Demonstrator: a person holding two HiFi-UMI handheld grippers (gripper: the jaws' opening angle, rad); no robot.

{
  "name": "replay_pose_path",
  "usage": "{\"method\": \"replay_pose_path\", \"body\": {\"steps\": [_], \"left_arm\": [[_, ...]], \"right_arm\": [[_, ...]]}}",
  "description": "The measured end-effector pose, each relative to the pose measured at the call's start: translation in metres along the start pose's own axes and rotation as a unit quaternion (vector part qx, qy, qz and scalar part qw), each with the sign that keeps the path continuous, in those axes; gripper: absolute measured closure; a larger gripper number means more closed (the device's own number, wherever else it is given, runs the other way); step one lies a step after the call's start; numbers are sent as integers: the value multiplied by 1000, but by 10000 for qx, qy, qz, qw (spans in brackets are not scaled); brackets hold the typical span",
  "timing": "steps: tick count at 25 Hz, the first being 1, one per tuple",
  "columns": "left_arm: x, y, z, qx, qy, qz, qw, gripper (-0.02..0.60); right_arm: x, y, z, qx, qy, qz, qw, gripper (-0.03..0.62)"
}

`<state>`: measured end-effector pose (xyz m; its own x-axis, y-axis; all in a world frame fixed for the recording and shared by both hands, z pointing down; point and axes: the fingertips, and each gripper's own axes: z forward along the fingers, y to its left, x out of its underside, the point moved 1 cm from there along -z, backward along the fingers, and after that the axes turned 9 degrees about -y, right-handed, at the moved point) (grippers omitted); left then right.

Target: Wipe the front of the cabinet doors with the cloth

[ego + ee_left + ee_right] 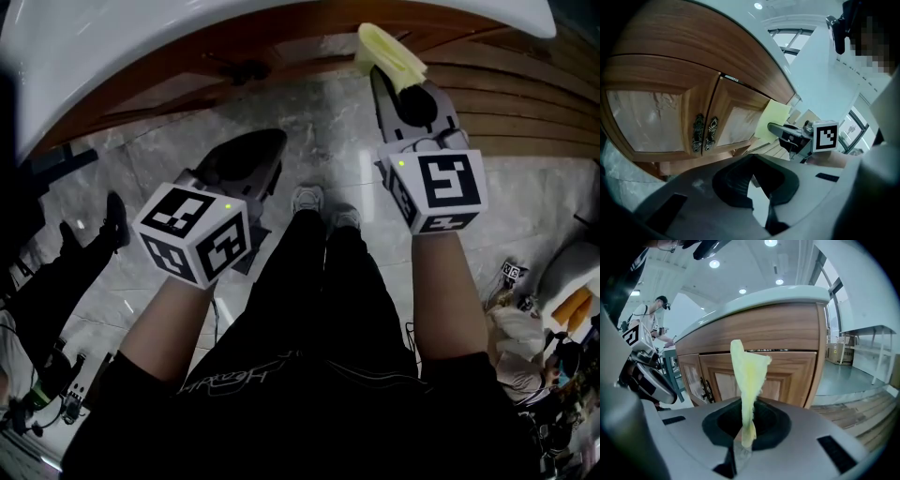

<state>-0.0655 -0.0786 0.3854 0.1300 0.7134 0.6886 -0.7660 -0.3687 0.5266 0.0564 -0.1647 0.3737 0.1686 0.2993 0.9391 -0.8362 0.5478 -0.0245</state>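
Observation:
Two wooden cabinet doors [736, 119] with ornate metal handles [704, 133] sit under a curved white countertop [187, 37]. My right gripper [386, 73] is shut on a yellow cloth [389, 52], which it holds up just in front of the cabinet [281, 42]. In the right gripper view the cloth [747, 376] stands upright out of the right gripper [746, 432], before the right-hand door [787, 376]. The left gripper [270, 142] hangs lower and to the left, above the floor. It is shut on nothing and faces the door handles, with its own jaws [752, 168] in the foreground. The left gripper view also shows the cloth [773, 117] beside the right door.
Grey marble floor [328, 112] runs up to the cabinet, and wooden decking [525, 94] lies to the right. My legs and shoes [319, 202] are below the grippers. Another person's legs [56, 272] stand at the left. Bags and gear [553, 323] lie at the lower right.

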Motion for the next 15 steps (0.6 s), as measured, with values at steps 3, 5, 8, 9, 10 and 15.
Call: {"method": "replay_pose_path", "body": {"steps": [3,5,8,9,10,15], "left_arm": [[0,-11,13,60,63,48,10000,575],[2,-19,19,118,113,88,9998,575],[5,-32,28,216,169,120,9996,575],[6,-36,31,243,181,123,9995,575],[6,-40,34,270,193,129,9994,575],[7,-52,43,373,269,180,9988,575]], "right_arm": [[2,-25,-5,165,9,-25,9999,553],[2,-39,-11,281,0,-39,9996,553],[3,-59,-21,439,-3,-57,9990,553],[3,-66,-24,490,-3,-63,9988,553],[3,-73,-27,548,-5,-63,9985,553],[8,-99,-40,810,-19,76,9967,553]]}}
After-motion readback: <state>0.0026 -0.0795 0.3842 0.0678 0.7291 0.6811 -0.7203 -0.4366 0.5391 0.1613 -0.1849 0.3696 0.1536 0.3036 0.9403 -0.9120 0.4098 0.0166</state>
